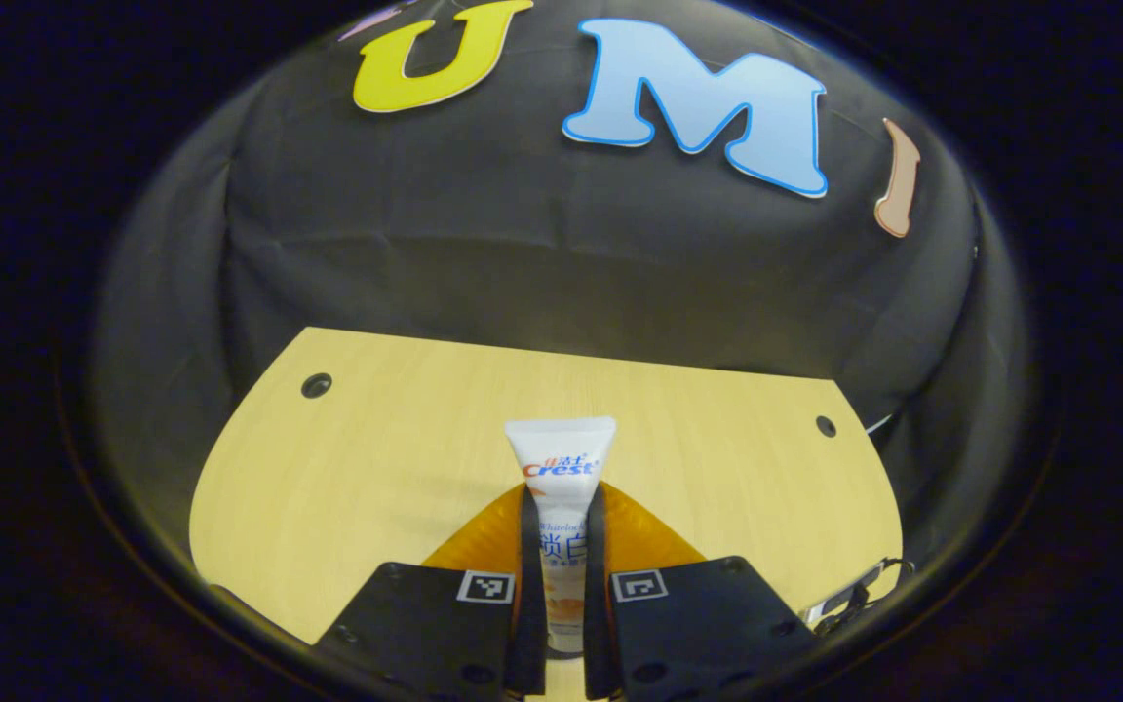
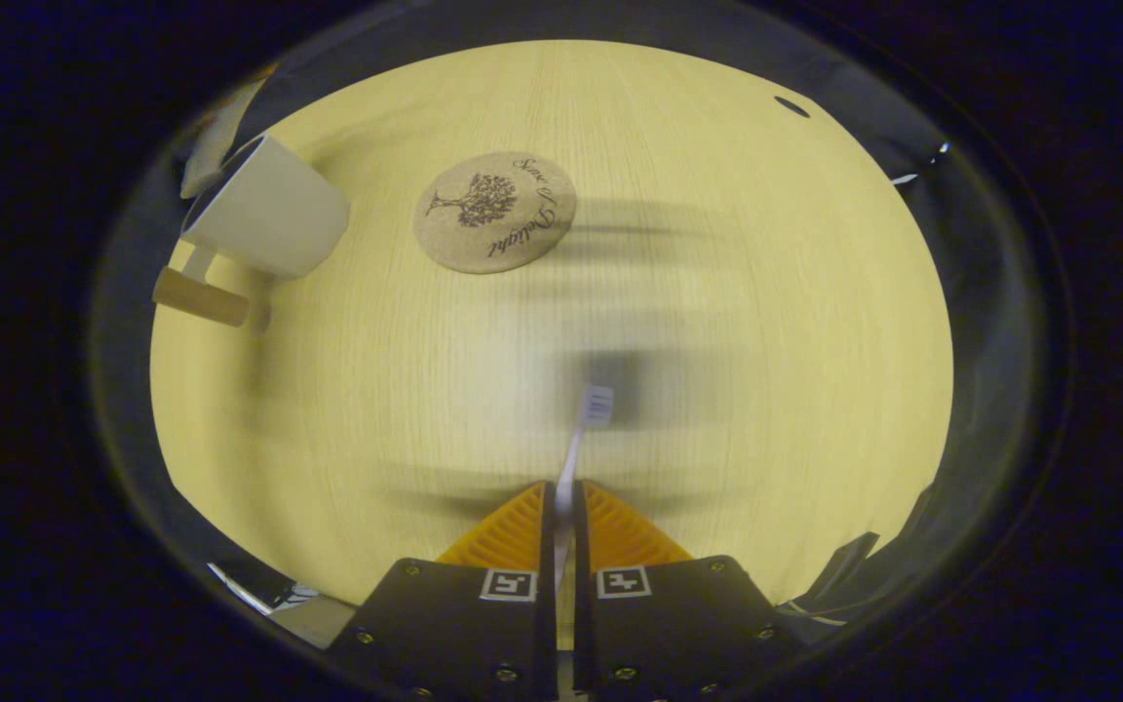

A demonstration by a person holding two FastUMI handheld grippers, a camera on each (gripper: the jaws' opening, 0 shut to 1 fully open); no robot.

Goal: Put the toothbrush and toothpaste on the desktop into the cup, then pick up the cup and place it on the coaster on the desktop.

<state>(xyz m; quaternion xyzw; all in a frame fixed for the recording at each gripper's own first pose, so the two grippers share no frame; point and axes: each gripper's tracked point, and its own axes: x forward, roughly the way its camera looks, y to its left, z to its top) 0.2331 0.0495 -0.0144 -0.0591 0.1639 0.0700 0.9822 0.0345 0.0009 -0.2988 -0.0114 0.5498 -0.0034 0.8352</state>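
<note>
Toothpaste (image 1: 561, 487) stands clamped between the two fingers of the left hand-held gripper (image 1: 561, 546), the white tube pointing away from the camera with its flat crimped end farthest out, raised above the pale wooden tabletop (image 1: 376, 439). Both fingers press against the tube's sides, so that gripper is closed on it. Two small dark holes (image 1: 316, 385) sit near the far corners of the tabletop, one to each side, and the black cloth wall rises behind.

From the right gripper view, the right hand-held gripper (image 2: 564, 507) is closed on the toothbrush (image 2: 586, 419): its thin white handle runs up out of the narrow gap between the fingers, and the bristled head sticks out in front, above the tabletop (image 2: 717, 341). A soft blurred shadow lies on the wood beneath the head.

Farther off in that same view, a round cork coaster (image 2: 494, 212) printed with a tree lies flat on the wood. Well to its left, near the edge, is the white cup (image 2: 264, 207), with a wooden handle (image 2: 201, 296) on its near side. The cup and the coaster are apart, not touching.
</note>
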